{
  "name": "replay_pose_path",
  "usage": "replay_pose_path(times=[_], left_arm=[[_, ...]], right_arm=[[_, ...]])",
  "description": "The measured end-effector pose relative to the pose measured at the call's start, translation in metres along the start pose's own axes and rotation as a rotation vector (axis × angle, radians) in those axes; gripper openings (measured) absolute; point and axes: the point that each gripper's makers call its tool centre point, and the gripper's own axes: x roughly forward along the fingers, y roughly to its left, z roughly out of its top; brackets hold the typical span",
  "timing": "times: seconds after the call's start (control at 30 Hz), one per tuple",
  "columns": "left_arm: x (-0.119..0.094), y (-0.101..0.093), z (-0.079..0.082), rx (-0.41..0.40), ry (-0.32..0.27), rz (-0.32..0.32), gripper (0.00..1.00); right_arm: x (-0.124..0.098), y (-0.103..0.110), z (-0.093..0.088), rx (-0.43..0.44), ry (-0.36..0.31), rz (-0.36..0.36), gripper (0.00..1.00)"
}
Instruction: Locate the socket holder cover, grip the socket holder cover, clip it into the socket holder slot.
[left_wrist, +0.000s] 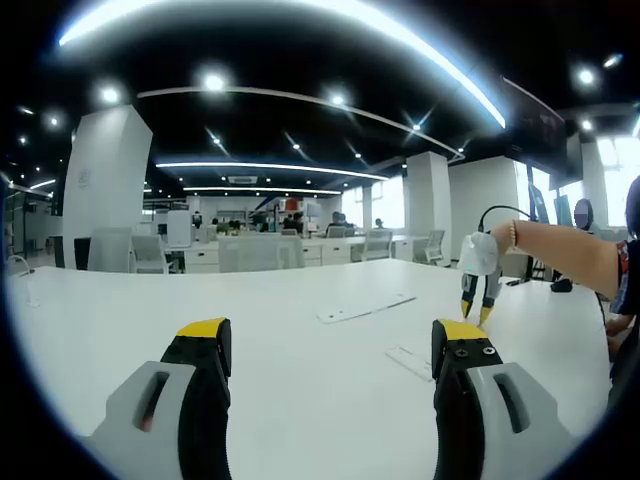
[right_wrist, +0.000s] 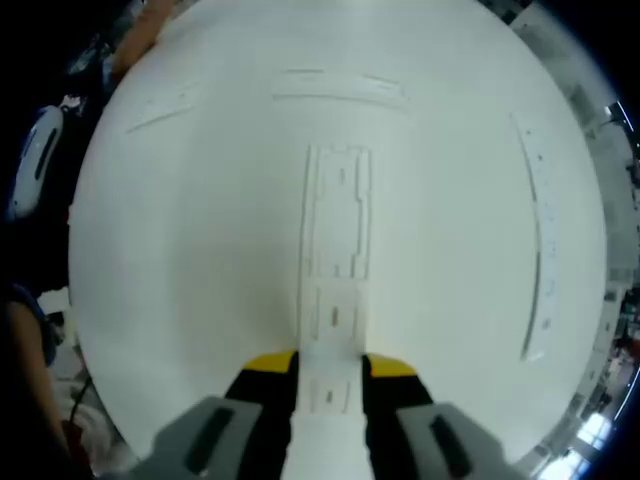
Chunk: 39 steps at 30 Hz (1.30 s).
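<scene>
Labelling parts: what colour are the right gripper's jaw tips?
Yellow tips on black jaws, clearest in the right gripper view, right gripper.

Open office: white table (left_wrist: 250, 330), white pillars (left_wrist: 105, 185), curved ceiling light strips (left_wrist: 300, 15), perhaps distant desks.

The socket holder cover (right_wrist: 336, 300) is a long, flat white strip with rectangular cut-outs along its length, its near end caught between the right gripper's (right_wrist: 330, 368) yellow-tipped jaws. It stretches straight away from those jaws, over the white table (right_wrist: 180, 260).
</scene>
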Motion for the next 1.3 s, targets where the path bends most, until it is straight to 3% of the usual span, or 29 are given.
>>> replay_pose_path(times=[0.3, 0.63, 0.9, 1.0, 1.17, 1.3], left_arm=[[0.002, -0.004, -0.002, 0.002, 0.004, 0.001, 0.81], [0.003, -0.006, -0.002, 0.003, 0.005, 0.002, 0.81], [0.004, -0.006, -0.001, 0.004, 0.005, 0.003, 0.81], [0.004, -0.006, -0.001, 0.005, 0.004, 0.001, 0.81], [0.005, -0.006, -0.001, 0.004, 0.006, 0.001, 0.81], [0.005, -0.006, 0.0, 0.003, 0.004, 0.001, 0.81]], right_arm=[[-0.001, -0.009, -0.004, 0.002, -0.004, 0.002, 0.27], [-0.003, -0.015, 0.011, 0.01, -0.071, -0.002, 0.27], [-0.004, -0.018, 0.015, -0.005, -0.063, -0.002, 0.28], [-0.007, -0.021, 0.022, 0.008, -0.1, 0.003, 0.27], [-0.011, -0.03, 0.022, 0.003, -0.082, 0.005, 0.27], [-0.013, -0.036, 0.028, 0.013, -0.104, 0.008, 0.27]])
